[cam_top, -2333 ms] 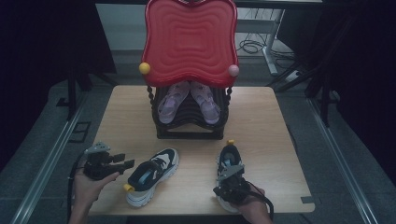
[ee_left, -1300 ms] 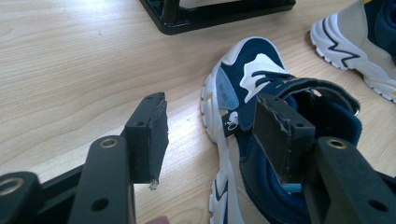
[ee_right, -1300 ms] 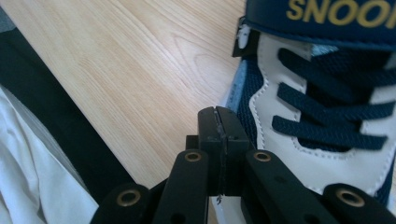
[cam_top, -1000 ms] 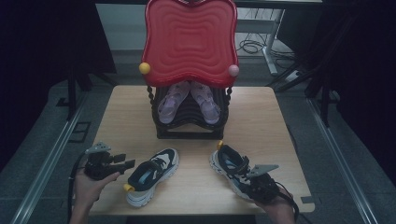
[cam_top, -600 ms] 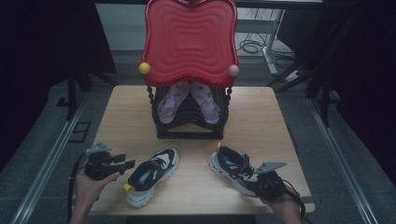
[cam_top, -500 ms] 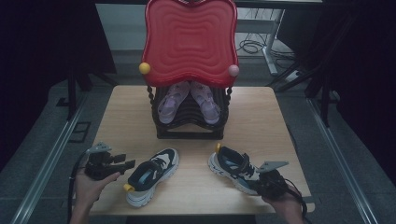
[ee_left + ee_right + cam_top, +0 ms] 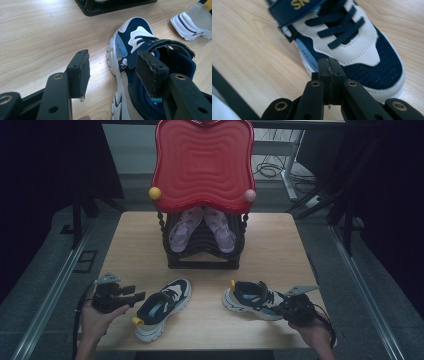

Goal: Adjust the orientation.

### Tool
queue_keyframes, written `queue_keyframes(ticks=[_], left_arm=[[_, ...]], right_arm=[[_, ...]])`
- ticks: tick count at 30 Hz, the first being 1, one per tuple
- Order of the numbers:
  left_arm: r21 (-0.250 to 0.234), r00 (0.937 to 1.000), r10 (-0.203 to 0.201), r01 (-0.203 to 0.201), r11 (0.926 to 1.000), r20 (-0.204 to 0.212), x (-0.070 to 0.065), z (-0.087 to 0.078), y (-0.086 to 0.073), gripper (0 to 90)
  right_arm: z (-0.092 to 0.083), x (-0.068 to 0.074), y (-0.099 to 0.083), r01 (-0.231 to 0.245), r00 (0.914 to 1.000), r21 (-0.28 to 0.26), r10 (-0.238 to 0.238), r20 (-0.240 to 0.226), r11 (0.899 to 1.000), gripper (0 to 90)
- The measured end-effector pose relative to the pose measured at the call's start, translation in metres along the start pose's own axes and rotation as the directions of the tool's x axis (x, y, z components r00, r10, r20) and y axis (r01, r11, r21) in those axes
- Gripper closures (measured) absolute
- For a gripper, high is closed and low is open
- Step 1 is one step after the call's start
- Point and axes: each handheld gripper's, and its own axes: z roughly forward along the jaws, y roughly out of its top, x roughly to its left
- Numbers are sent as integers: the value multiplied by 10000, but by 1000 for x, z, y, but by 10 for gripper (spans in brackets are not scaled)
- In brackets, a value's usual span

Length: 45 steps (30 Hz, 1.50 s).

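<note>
Closed right tongs (image 7: 286, 303) nudged a navy sneaker (image 7: 252, 299) near the surface's front edge, apparently to straighten it; left tongs (image 7: 136, 296) waited apart beside its mate (image 7: 162, 312).

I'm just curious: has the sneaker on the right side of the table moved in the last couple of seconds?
Yes. The right sneaker has swung round: it pointed toward the black rack, now it lies crosswise, toe toward the left sneaker.
</note>
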Motion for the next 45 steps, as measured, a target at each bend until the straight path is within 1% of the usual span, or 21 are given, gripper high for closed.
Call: queue_keyframes(ticks=[5,7,11,12,15,18,21,23,28,30,36,39,41,45], left_arm=[[-13,10000,-6,6,10000,-30,0,-1,0,446],[-1,10000,-7,7,10000,-46,0,-1,0,447],[47,10000,20,-20,10000,-51,0,0,0,446],[47,10000,20,-20,10000,-51,0,0,0,446],[90,10000,54,-54,9999,-41,0,1,0,446],[86,10000,54,-54,9999,-48,0,1,0,446],[60,10000,34,-33,10000,-48,0,0,0,447],[59,10000,33,-32,10000,-52,0,0,0,446],[63,10000,41,-40,10000,-44,0,1,0,447],[70,10000,43,-43,10000,-48,0,1,0,447],[71,10000,37,-37,10000,-54,0,0,0,446],[67,10000,24,-24,10000,-56,0,0,0,447],[70,10000,25,-24,10000,-54,0,0,0,446],[42,10000,22,-22,10000,-43,0,0,0,446]], right_arm=[[0,-8,2,-156,9998,-5,156,117,9999,900],[0,-12,3,-220,9995,-10,220,246,9998,900],[2,-21,7,-328,9988,-45,330,363,9995,900],[2,-21,7,-328,9988,-45,330,363,9995,900],[4,-27,11,-407,9983,-78,410,419,9991,900],[4,-27,11,-386,9984,-80,389,401,9992,900],[3,-25,9,-308,9989,6,307,360,9995,900],[3,-21,7,-58,9995,104,55,309,9999,900],[2,-16,5,56,9996,126,-59,270,9999,900],[2,-14,5,143,9997,52,-144,175,9999,900],[2,-10,5,173,9997,155,-175,157,9997,900],[-1,-8,6,255,9995,45,-256,170,9997,900],[-8,-4,11,308,9994,-111,-306,179,9995,900],[-13,-1,17,355,9993,-279,-353,91,9990,900]])
